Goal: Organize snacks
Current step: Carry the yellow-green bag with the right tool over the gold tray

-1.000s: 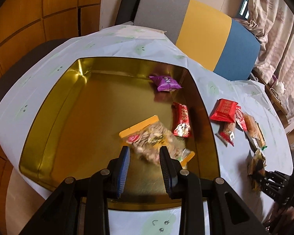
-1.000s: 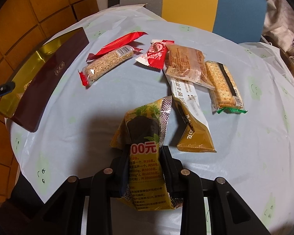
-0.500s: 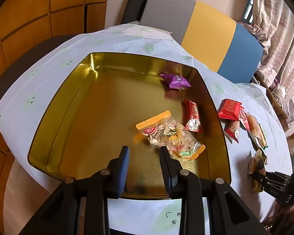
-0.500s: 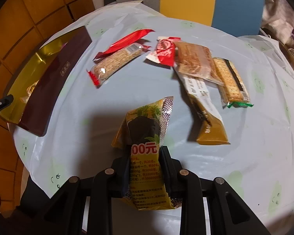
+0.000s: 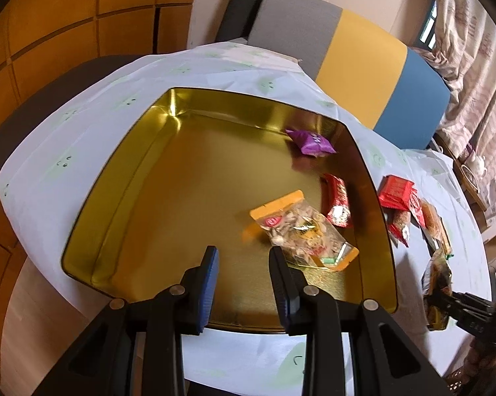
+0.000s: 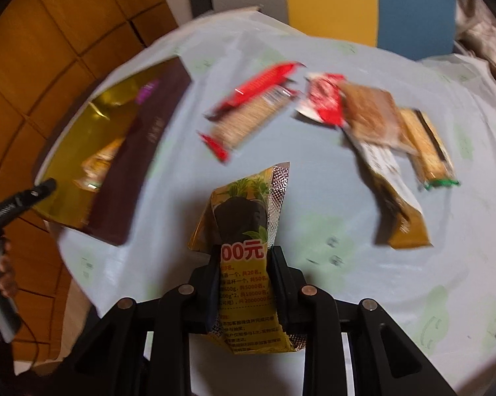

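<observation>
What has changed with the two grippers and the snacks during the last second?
The right gripper, shut on the yellow packet, lifted it clear of the table. The left gripper drew back from the nut bag. Snacks in the gold tray stayed put.

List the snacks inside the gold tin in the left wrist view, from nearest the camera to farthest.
Clear packet of nuts with orange ends → red wrapper → purple packet.

The tin (image 5: 122,198) is gold inside, one packet (image 5: 312,142) is purple, the tablecloth (image 6: 347,264) is pale blue with green smiling faces.
</observation>
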`<state>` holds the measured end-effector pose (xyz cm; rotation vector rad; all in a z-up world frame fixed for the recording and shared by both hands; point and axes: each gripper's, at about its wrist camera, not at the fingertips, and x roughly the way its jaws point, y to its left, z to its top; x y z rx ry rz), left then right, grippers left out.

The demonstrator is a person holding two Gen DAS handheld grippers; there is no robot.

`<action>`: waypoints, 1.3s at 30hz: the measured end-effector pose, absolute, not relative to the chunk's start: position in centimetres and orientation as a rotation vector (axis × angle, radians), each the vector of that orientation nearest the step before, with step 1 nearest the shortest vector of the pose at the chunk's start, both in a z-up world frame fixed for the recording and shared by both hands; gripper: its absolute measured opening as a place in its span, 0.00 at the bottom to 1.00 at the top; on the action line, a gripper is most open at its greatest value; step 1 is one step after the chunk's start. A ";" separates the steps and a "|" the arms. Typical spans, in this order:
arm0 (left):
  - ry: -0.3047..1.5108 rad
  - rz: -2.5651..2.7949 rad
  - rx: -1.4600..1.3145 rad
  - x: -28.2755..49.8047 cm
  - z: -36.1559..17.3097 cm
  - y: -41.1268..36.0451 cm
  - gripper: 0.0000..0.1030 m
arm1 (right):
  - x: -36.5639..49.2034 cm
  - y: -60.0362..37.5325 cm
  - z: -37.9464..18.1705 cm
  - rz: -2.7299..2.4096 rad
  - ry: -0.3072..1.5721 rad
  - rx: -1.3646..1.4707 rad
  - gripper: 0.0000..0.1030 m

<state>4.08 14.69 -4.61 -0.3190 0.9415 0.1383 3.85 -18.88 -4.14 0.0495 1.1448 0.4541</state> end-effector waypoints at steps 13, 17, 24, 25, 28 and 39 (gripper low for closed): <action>0.915 0.187 -0.336 3.6 -4.1 16.5 0.31 | 3.5 -5.5 1.8 0.774 1.031 -0.018 0.26; 0.910 0.209 -0.338 3.3 -3.9 17.2 0.31 | 4.2 -1.4 1.7 0.813 1.033 -0.031 0.26; 0.915 0.247 -0.346 3.0 -4.2 18.5 0.31 | 4.8 2.5 -0.7 0.824 1.091 -0.061 0.26; 0.915 0.250 -0.348 3.0 -4.2 18.6 0.31 | 4.8 2.6 -0.9 0.826 1.096 -0.059 0.26; 0.916 0.256 -0.349 3.1 -4.3 18.8 0.31 | 4.8 3.1 -1.2 0.827 1.088 -0.074 0.26; 0.914 0.254 -0.334 3.0 -4.3 18.3 0.31 | 4.3 3.4 -2.4 0.802 1.057 -0.153 0.42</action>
